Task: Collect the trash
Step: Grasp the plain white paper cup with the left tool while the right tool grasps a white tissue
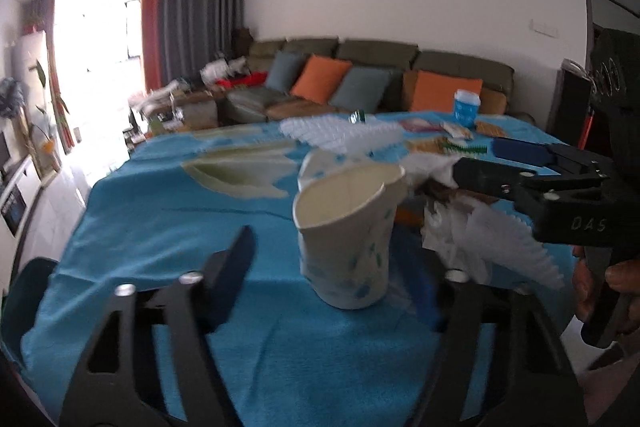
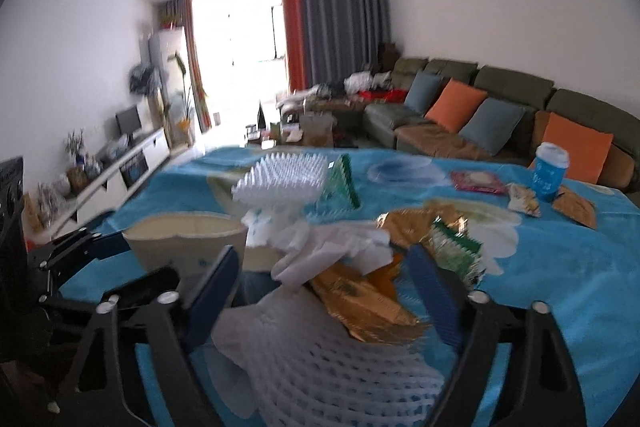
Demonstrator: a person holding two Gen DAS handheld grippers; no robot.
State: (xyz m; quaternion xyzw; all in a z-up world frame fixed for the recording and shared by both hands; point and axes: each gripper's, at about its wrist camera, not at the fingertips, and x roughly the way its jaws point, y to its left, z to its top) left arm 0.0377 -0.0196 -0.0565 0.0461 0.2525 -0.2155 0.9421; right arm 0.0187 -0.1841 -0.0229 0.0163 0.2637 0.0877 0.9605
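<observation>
A crumpled white paper cup [image 1: 344, 239] stands upright on the blue tablecloth [image 1: 140, 227]. My left gripper [image 1: 328, 283] is open around it, with a gap between the left finger [image 1: 230, 279] and the cup wall. In the right wrist view, my right gripper [image 2: 324, 295] is open over a pile of trash: crumpled white tissue [image 2: 332, 247], a gold wrapper [image 2: 360, 299] and a white foam net [image 2: 320, 359]. The pile lies between its fingers, but no pad visibly presses on it. The cup [image 2: 188, 243] stands just left of the pile. The right gripper [image 1: 480, 167] also shows at the right of the left wrist view.
Further back on the table lie a second foam net [image 2: 284, 183], a green wrapper [image 2: 340, 183], a pink packet [image 2: 478, 183], snack packets [image 2: 524, 201] and a blue lidded cup [image 2: 550, 171]. A sofa with orange and blue cushions [image 2: 456, 107] stands behind the table.
</observation>
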